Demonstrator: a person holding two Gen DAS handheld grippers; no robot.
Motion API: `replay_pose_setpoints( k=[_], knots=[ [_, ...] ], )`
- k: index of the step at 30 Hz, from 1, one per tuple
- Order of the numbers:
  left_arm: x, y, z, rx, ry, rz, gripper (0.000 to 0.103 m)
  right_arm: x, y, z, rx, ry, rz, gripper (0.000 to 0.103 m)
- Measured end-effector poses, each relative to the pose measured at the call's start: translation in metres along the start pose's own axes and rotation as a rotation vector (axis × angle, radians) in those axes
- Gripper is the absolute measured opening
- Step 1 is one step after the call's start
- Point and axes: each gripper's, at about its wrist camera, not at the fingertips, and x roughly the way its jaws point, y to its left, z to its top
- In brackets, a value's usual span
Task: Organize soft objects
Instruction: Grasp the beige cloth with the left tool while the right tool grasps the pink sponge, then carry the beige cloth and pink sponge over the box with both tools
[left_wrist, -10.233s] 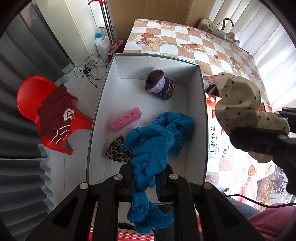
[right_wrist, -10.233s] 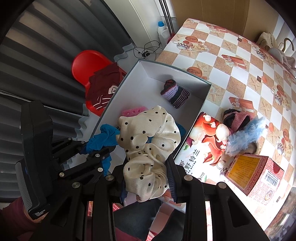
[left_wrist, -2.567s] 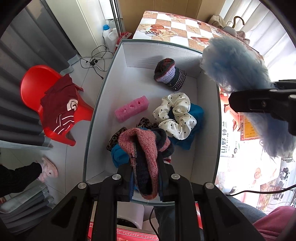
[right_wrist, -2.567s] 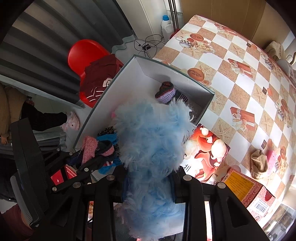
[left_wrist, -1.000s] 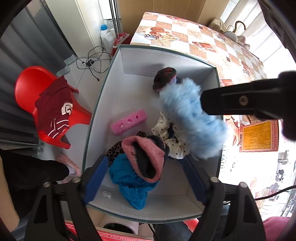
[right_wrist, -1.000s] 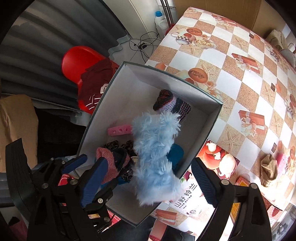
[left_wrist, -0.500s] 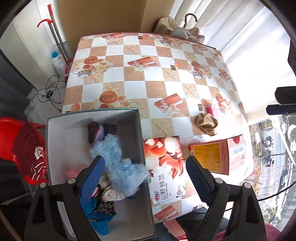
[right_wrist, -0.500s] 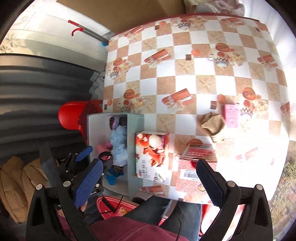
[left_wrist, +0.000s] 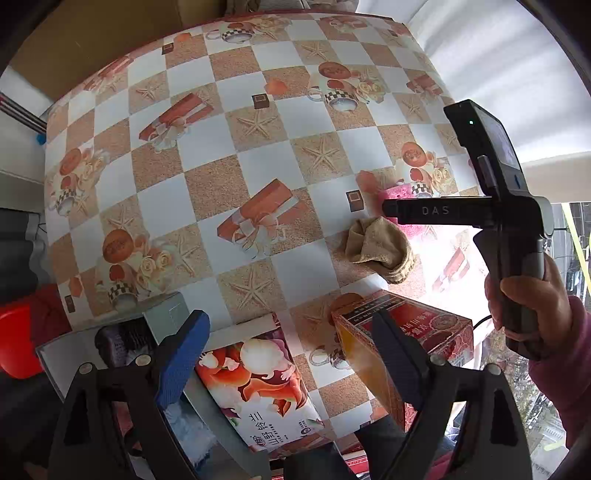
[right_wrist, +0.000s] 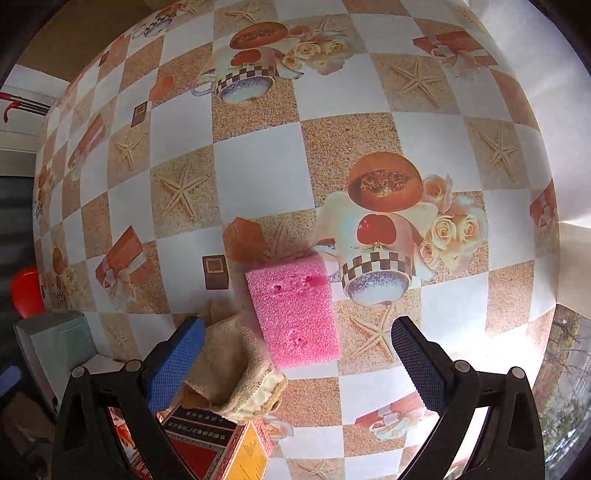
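Observation:
In the right wrist view my right gripper is open low over the checkered table. A pink sponge block lies between its fingers, touching neither pad. A tan knitted cloth lies against the left fingertip. My left gripper is open and holds nothing, high above the table's near edge. From there I see the tan cloth, the sponge partly hidden by the right gripper, and the grey box at lower left with a dark knitted hat and blue fluff inside.
A picture-printed carton lies beside the grey box. A red and yellow carton sits just near of the tan cloth. A hand grips the right tool. A red chair stands off the table's left side.
Both grippers opened and dropped the pink knit piece and the blue fluffy piece into the box. Both then swung away over the table, the right one down onto the sponge.

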Motion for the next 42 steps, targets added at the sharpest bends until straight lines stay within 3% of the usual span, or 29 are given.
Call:
replay_pose_setpoints(
  k=[3,5,9,15,19,25,30,31,33,34,35,37,38,42],
  knots=[
    [0.025,-0.022,0.022,0.074,0.066,0.008,0.091,0.02,-0.002,0.006,-0.019,0.025,-0.015,0.101],
    [0.042,-0.038,0.036,0.127,0.108,0.012,0.091,0.027,-0.012,0.003,-0.032,0.035,-0.069,0.101],
    [0.074,-0.071,0.06,0.226,0.184,-0.003,0.091,0.028,-0.07,-0.014,0.06,0.034,-0.116,0.102],
    [0.115,-0.114,0.083,0.336,0.286,-0.003,0.091,0.016,-0.136,-0.043,0.171,0.009,-0.023,0.102],
    [0.143,-0.128,0.089,0.35,0.367,0.025,0.091,0.008,-0.131,-0.045,0.113,-0.051,0.005,0.102],
    [0.173,-0.123,0.086,0.298,0.464,0.052,0.091,0.017,-0.102,-0.038,-0.055,-0.088,-0.128,0.102],
    [0.183,-0.13,0.082,0.312,0.495,0.095,0.092,0.019,-0.105,-0.048,-0.039,-0.063,-0.116,0.103],
    [0.184,-0.132,0.082,0.319,0.496,0.105,0.091,0.021,-0.1,-0.032,-0.043,-0.04,-0.116,0.103],
    [0.183,-0.137,0.083,0.321,0.484,0.105,0.085,0.02,-0.099,-0.03,-0.053,-0.017,-0.112,0.103],
    [0.181,-0.138,0.083,0.323,0.472,0.098,0.075,0.018,-0.1,-0.03,-0.047,-0.025,-0.096,0.1],
    [0.177,-0.139,0.084,0.324,0.457,0.084,0.058,0.013,-0.1,-0.034,-0.039,-0.039,-0.08,0.092],
    [0.173,-0.139,0.084,0.313,0.44,0.032,0.037,0.002,-0.102,-0.036,-0.046,-0.067,-0.099,0.072],
    [0.171,-0.138,0.084,0.313,0.427,0.03,0.034,-0.002,-0.103,-0.038,-0.051,-0.082,-0.104,0.056],
    [0.158,-0.145,0.08,0.382,0.323,0.065,0.025,-0.018,-0.116,-0.046,-0.014,-0.107,-0.025,0.055]
  ],
)
